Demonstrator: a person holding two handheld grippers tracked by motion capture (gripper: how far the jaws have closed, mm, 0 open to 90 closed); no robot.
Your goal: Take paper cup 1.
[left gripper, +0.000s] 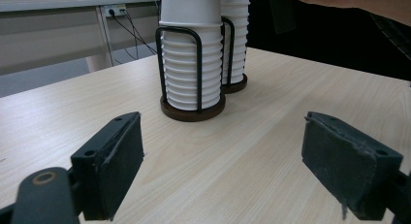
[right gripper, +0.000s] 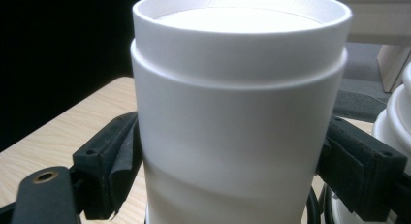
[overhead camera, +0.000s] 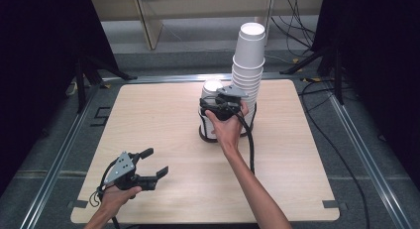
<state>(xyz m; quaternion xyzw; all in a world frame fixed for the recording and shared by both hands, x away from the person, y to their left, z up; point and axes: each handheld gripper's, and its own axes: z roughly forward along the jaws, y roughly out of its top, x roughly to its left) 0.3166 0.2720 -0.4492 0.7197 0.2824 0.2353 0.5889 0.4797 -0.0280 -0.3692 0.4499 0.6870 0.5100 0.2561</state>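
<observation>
Two stacks of upturned white paper cups stand in black wire holders at the middle back of the table. The short stack (overhead camera: pixel 212 87) (left gripper: pixel 190 64) is on the left, and the tall stack (overhead camera: pixel 249 58) (left gripper: pixel 235 35) leans beside it. My right gripper (overhead camera: pixel 212 108) (right gripper: pixel 232 170) is shut on the top cup (right gripper: pixel 237 112) of the short stack, one pad pressed on each side. My left gripper (overhead camera: pixel 156 161) (left gripper: pixel 223 170) is held open low over the front left of the table, with nothing between its jaws and the stacks well ahead of it.
The light wooden table (overhead camera: pixel 158 120) has bare room to the left, the right and the front of the holders. Each holder has a round dark base (left gripper: pixel 193 113). Cables (overhead camera: pixel 317 115) trail on the floor at the right, and dark stands flank the table.
</observation>
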